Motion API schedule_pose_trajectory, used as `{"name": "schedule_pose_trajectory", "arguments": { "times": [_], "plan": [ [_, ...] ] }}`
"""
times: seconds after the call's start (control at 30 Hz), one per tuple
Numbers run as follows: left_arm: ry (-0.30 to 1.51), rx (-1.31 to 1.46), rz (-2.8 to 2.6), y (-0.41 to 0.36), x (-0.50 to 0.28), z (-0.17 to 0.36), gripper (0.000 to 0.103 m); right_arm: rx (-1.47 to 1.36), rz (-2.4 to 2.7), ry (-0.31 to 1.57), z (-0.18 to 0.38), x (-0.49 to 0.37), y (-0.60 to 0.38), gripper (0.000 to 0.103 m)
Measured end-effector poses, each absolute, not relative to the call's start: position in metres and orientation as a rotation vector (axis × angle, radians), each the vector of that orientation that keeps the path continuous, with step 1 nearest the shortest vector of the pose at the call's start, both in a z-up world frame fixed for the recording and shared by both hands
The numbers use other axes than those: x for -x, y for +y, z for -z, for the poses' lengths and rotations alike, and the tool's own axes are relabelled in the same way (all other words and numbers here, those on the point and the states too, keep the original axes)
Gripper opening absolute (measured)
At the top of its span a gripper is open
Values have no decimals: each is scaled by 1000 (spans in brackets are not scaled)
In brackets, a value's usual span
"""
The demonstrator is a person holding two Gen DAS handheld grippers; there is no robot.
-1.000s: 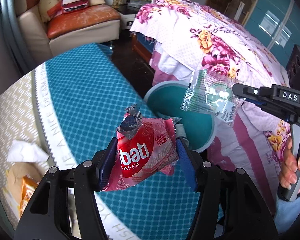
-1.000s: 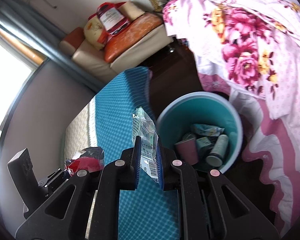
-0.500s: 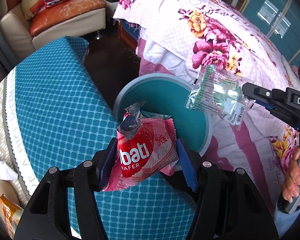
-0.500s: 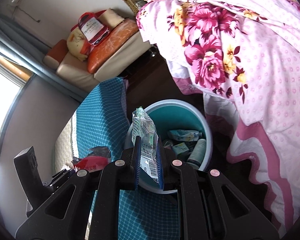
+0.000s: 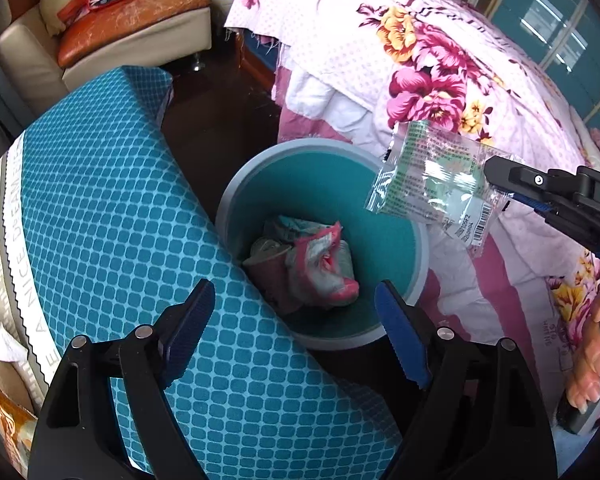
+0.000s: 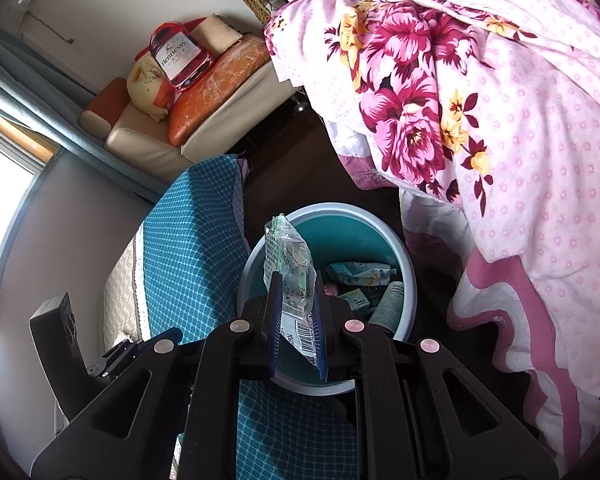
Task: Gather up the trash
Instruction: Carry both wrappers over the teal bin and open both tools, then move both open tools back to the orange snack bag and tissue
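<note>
Teal bin [image 5: 236,200] below left gripper's [image 5: 296,320] opening, empty fingers; right gripper [image 6: 296,320] pinches clear wrapper [image 6: 288,264].

We cannot read the small print on the clear wrapper [image 5: 432,180]; only its barcode stands out. Of the right gripper [image 5: 500,184] the left wrist view shows just the tips, and the picture's edge cuts the hand [image 5: 592,356] on its handle. In the bin [image 5: 324,336] the pink wrapper [image 5: 324,264] covers most of the trash beneath it. The orange packet [image 5: 12,428] on the desk [image 5: 100,208] is cut off at the lower left (its lettering is too small to tell).
</note>
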State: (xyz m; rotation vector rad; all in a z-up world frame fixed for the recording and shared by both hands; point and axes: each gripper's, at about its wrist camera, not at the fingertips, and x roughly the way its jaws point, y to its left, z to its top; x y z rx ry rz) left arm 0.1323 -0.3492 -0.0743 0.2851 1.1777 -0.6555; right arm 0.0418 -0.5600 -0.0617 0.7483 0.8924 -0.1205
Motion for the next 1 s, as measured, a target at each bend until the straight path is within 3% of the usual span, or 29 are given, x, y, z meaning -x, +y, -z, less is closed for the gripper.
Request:
{"name": "schedule_pose_trajectory", "arguments": {
  "times": [0.17,0.27,0.37,0.4,0.43,0.5,0.57,0.63,1.0],
  "plan": [
    [1183,-264,645,-335,-130,74,83,-726,135,905,62,-47,-553,13],
    [1181,-253,639,-328,-129,73,93,-711,142,915,63,-51,-548,15],
    [1167,-250,635,-323,-127,71,93,-701,151,926,64,-53,-544,18],
    [1166,-248,638,-322,-127,70,93,-702,152,930,64,-54,-544,24],
    [1165,-244,641,-320,-127,69,93,-707,154,931,65,-54,-543,46],
    [1162,-239,644,-317,-126,67,93,-695,176,923,63,-54,-541,67],
    [1156,-235,647,-313,-125,65,93,-671,184,923,61,-55,-537,68],
    [1156,-232,646,-309,-124,64,93,-674,189,922,59,-54,-534,76],
    [1146,-201,622,-276,-119,53,93,-662,190,952,50,-53,-514,83]
  ]
}}
